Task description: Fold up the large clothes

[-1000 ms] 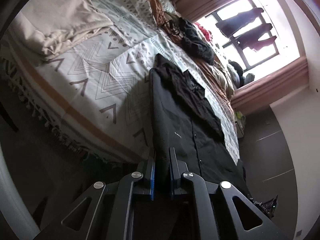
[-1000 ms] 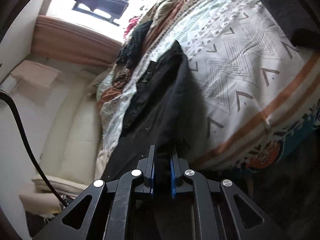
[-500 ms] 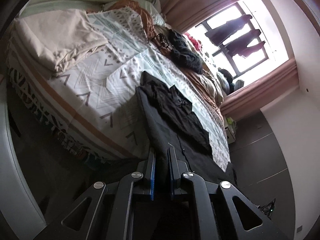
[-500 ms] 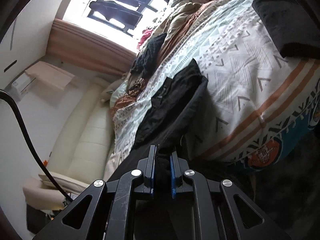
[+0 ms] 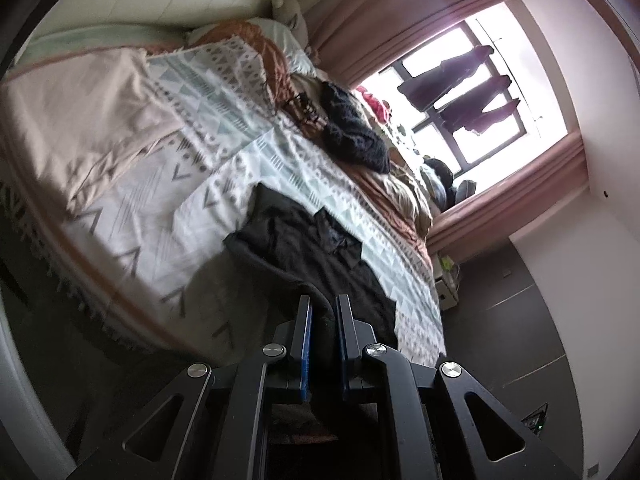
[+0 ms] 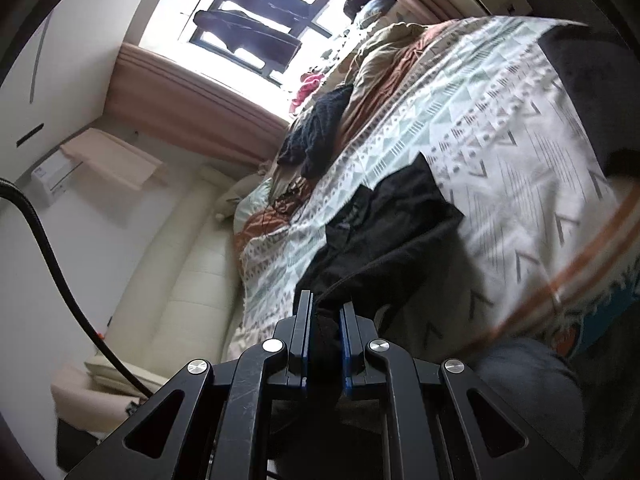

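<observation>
Left wrist view: left gripper (image 5: 323,316) and right gripper (image 6: 325,312) each clamp a near-hem corner of the black shirt (image 5: 320,248), whose long axis runs straight ahead up the patterned bedspread (image 5: 224,184), collar end farthest.

Left tool (image 5: 323,312) clamps black garment (image 5: 320,252) — over bed (image 5: 240,152).

Garment (image 5: 320,256) on bedspread (image 5: 248,160); clothes pile (image 5: 356,132) behind.

You're in a home bedroom, patterned bedspread (image 5: 224,168) stretching ahead of the jaws, pillows (image 5: 280,36) at its far end, curtained window (image 5: 472,92) beyond, laundry (image 6: 256,12) hung outside
</observation>
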`<control>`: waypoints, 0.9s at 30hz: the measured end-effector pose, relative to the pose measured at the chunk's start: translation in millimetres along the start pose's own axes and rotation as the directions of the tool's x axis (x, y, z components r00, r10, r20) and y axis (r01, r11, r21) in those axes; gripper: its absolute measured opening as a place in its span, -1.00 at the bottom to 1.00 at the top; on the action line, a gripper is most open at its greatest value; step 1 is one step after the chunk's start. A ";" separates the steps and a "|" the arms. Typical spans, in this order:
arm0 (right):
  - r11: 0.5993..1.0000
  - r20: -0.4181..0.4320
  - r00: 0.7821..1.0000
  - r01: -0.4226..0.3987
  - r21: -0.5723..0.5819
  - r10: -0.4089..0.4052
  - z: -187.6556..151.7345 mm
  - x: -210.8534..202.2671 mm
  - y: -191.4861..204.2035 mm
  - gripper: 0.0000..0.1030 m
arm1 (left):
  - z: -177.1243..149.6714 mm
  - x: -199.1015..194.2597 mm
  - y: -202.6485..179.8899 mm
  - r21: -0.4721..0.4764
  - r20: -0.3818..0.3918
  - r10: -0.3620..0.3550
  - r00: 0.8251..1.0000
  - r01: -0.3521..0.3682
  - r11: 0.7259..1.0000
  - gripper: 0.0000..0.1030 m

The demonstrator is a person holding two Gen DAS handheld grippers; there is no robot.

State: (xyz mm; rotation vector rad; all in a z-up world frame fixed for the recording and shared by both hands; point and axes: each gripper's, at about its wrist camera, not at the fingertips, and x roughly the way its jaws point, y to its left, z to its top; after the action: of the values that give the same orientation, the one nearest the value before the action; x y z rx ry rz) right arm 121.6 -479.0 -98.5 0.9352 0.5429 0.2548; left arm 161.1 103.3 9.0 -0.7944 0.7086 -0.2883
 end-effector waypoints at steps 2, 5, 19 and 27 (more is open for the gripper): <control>1.000 -0.002 1.000 0.004 -0.023 -0.004 11.6 6.8 6.5 -0.77 | 7.8 7.0 -7.4 0.017 0.007 0.004 1.000 -0.004 1.000 -0.79; 0.999 0.000 1.000 0.012 -0.053 -0.012 29.5 21.0 14.9 -0.77 | 20.9 20.0 -15.2 0.022 0.011 0.000 1.000 0.000 1.000 -0.79; 0.997 0.000 1.000 0.028 -0.071 -0.028 121.6 107.0 23.0 -0.77 | 105.3 106.5 -37.8 0.026 0.041 0.045 0.998 -0.046 0.999 -0.79; 0.995 0.005 0.998 0.059 -0.075 -0.058 172.6 171.7 12.7 -0.77 | 155.8 184.6 -46.8 0.069 0.017 0.081 0.997 -0.082 0.994 -0.79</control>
State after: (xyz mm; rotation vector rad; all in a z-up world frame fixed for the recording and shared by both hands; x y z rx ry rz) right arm 359.8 -516.5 -63.3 0.8450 0.5533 0.2195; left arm 403.3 67.4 32.7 -0.6993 0.7125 -0.2319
